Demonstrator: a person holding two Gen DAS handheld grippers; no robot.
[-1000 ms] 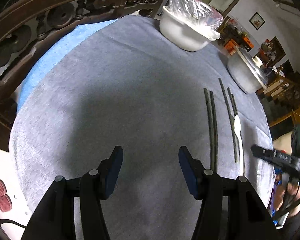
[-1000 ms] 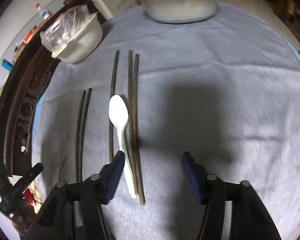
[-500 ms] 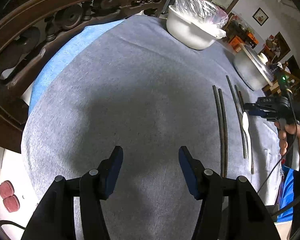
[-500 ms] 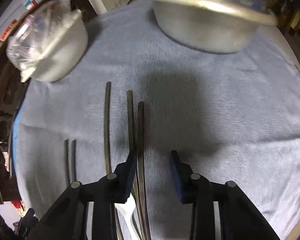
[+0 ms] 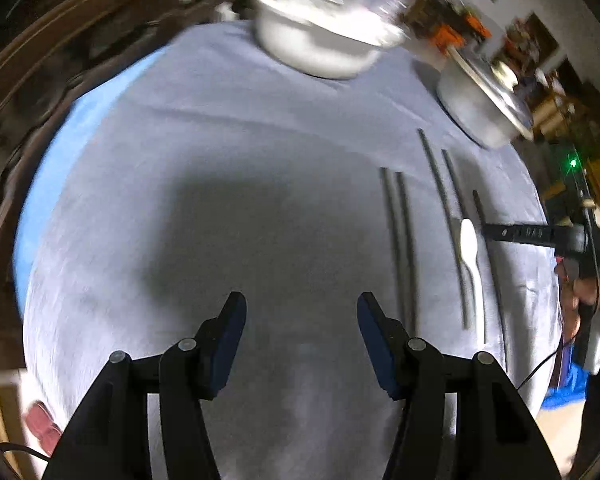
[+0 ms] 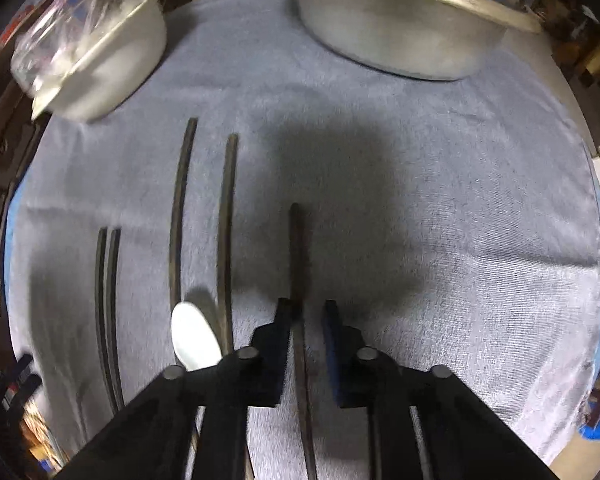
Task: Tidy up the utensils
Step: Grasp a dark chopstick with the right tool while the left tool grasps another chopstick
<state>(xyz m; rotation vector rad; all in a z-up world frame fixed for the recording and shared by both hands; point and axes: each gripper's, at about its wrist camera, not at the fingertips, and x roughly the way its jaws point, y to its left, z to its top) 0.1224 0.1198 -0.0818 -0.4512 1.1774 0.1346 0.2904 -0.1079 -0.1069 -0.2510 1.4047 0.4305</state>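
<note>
Right gripper (image 6: 306, 316) points down at the grey cloth (image 6: 440, 208), its jaws drawn in on a single dark chopstick (image 6: 297, 248) that runs lengthwise between the pads. The frame shows a narrow gap on the right pad side, so contact there is not sharp to the eye, but the jaws stand as near together as they go; the stick is clamped. The stick reaches ahead of the fingertips and back under the gripper body.

Just left of the right gripper lies a white spoon (image 6: 194, 336), its bowl beside the left finger and partly tucked under the gripper frame. Two more chopsticks (image 6: 224, 220) lie left of and ahead of the spoon, spread apart. Further left a close pair of chopsticks (image 6: 108, 300) lies side by side.

Ahead of the right gripper stands a metal pot (image 6: 400, 36); ahead and to the left, a white bowl (image 6: 108, 68) covered with clear plastic.

Left gripper (image 5: 300, 328) hangs over bare cloth, jaws wide apart, nothing between them. The close pair lies just past its right finger. The view is blurred at the edges. A hand (image 5: 592, 288) holds the right gripper at the far right.
</note>
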